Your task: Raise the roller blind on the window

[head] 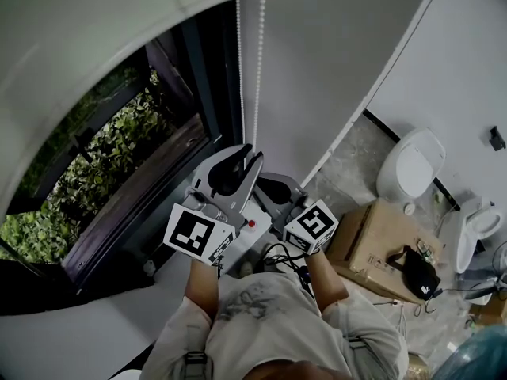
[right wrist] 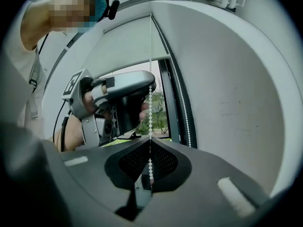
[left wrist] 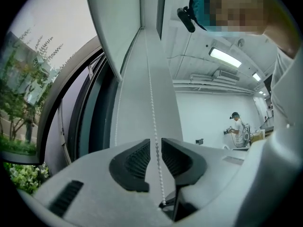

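Nearest the lens, a person in a pale shirt (head: 269, 323) stands at a window (head: 119, 157), working a hand-held gripper in each hand on the white bead chain (head: 257, 70) of a roller blind (head: 79, 46). Jaws of the right hand-held gripper (right wrist: 150, 140) are pressed together on one strand of the bead chain (right wrist: 150, 56), which rises straight from the pinch. Further up the same strand, the left hand-held gripper (left wrist: 155, 143) has its ribbed pads (left wrist: 137, 160) narrowly apart, the bead chain (left wrist: 152, 103) running through the gap. A second strand hangs just to the left of the left hand-held gripper (head: 247, 157). Beyond both tools the roller blind (right wrist: 128, 46) covers the upper window, leaving green foliage (head: 47, 220) visible below its edge. Right of the right hand-held gripper (head: 268, 184), on the floor, sit a cardboard box (head: 372, 240) and a white toilet (head: 412, 169).
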Motion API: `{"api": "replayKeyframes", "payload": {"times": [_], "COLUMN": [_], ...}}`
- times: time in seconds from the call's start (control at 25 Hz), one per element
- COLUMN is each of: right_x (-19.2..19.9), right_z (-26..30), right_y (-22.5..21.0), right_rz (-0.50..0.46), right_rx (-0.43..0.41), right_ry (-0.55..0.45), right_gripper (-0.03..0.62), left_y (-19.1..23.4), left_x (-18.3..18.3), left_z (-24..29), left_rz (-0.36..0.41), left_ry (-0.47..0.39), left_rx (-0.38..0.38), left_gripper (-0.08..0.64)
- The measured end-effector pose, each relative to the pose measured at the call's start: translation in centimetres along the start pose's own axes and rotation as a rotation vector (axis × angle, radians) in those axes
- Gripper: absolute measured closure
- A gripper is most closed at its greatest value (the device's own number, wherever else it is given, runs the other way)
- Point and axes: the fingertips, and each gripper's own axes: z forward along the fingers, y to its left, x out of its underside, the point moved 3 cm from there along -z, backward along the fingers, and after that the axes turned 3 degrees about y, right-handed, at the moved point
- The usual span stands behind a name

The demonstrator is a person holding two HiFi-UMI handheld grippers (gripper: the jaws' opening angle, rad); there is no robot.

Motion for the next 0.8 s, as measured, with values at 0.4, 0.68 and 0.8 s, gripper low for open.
{"api": "replayKeyframes", "payload": {"times": [0.4, 0.68, 0.8], "right_x": [0.1, 2.6, 3.8], "right_z": [0.0, 0.2, 0.1], "right_y": [0.1, -0.1, -0.2], "right_rz": [-0.005, 0.007, 0.018], "right_rx": [0.004, 0.009, 0.011], "right_ry": [0.003, 0.063, 0.085], "right_gripper": [0.58, 0.581, 0.581], "left_y": [-0.1, -0.2, -0.2], "left_x": [-0.3, 2.3, 3.5], "left_z": [0.2, -0.1, -0.2], "left_rz": [0.041, -0.001, -0.028], "left_ry": [-0.013, 0.046, 0.063], "left_rx": [-0.059, -0.052, -0.05], "left_gripper": [0.545, 0.548, 0.548]}}
